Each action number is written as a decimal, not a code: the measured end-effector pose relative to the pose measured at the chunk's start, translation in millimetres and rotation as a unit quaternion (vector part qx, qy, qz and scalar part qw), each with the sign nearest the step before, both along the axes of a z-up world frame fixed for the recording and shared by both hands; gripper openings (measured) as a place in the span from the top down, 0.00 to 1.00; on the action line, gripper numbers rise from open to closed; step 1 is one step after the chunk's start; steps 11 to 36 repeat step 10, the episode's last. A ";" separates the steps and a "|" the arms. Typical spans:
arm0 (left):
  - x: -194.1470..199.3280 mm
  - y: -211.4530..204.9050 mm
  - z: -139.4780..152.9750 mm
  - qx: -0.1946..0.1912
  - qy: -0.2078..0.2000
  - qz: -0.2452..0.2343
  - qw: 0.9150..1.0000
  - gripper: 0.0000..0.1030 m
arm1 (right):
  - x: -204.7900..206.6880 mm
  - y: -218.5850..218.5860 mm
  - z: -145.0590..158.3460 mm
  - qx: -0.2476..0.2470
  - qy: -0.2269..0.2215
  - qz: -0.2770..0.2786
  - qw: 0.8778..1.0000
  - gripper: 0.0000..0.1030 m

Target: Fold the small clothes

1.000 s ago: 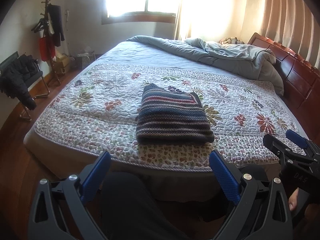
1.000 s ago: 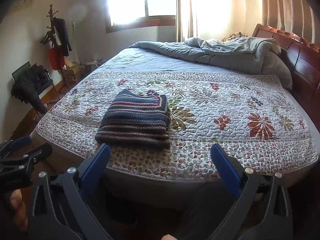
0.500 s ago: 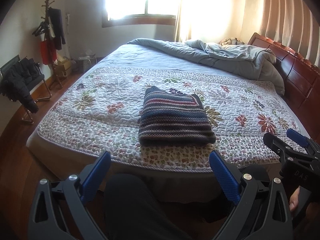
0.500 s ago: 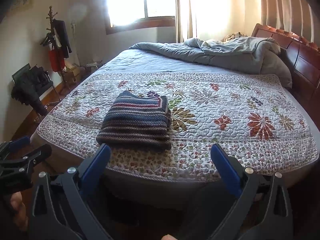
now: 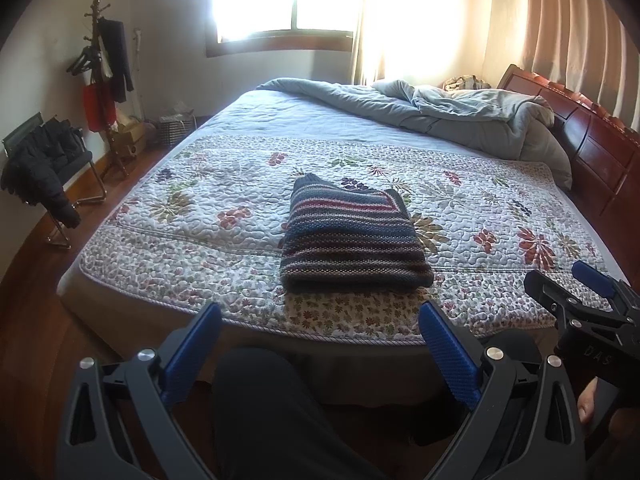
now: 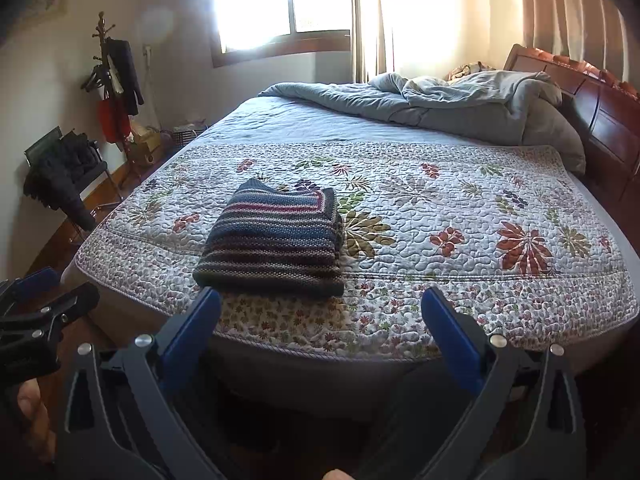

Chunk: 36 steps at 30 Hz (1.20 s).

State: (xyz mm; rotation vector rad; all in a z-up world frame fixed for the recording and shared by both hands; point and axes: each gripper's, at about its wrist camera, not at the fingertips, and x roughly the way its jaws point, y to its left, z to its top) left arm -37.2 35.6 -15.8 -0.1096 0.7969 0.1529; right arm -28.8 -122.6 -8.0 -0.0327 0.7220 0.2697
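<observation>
A striped knit sweater [image 5: 352, 240] lies folded into a neat rectangle on the floral quilt [image 5: 200, 236] near the bed's front edge; it also shows in the right wrist view [image 6: 276, 240]. My left gripper [image 5: 320, 340] is open and empty, held back from the bed edge, short of the sweater. My right gripper [image 6: 320, 332] is open and empty, also off the bed, with the sweater ahead and to its left. Each gripper shows in the other's view: the right one [image 5: 576, 288] and the left one [image 6: 52, 292].
A rumpled grey duvet [image 5: 460, 116] lies at the far end by the wooden headboard [image 5: 592, 136]. A chair with a dark jacket [image 5: 40, 168] and a coat stand [image 5: 104, 68] stand left of the bed. My dark trouser leg [image 5: 272, 408] is below the left gripper.
Both grippers have drawn back and risen slightly, so the bed and sweater sit a little farther off. The sweater has not moved. Both grippers stay open.
</observation>
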 end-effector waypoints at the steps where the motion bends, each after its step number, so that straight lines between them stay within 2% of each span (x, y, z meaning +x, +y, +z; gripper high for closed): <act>1: -0.3 0.3 0.5 0.000 0.000 -0.001 1.000 0.04 | -0.5 0.2 -0.7 -0.001 0.000 0.000 1.000 0.03; 36: -1.3 1.2 2.9 -0.003 0.002 -0.001 1.000 0.04 | -3.8 0.7 -0.8 -0.001 0.001 0.000 1.000 0.03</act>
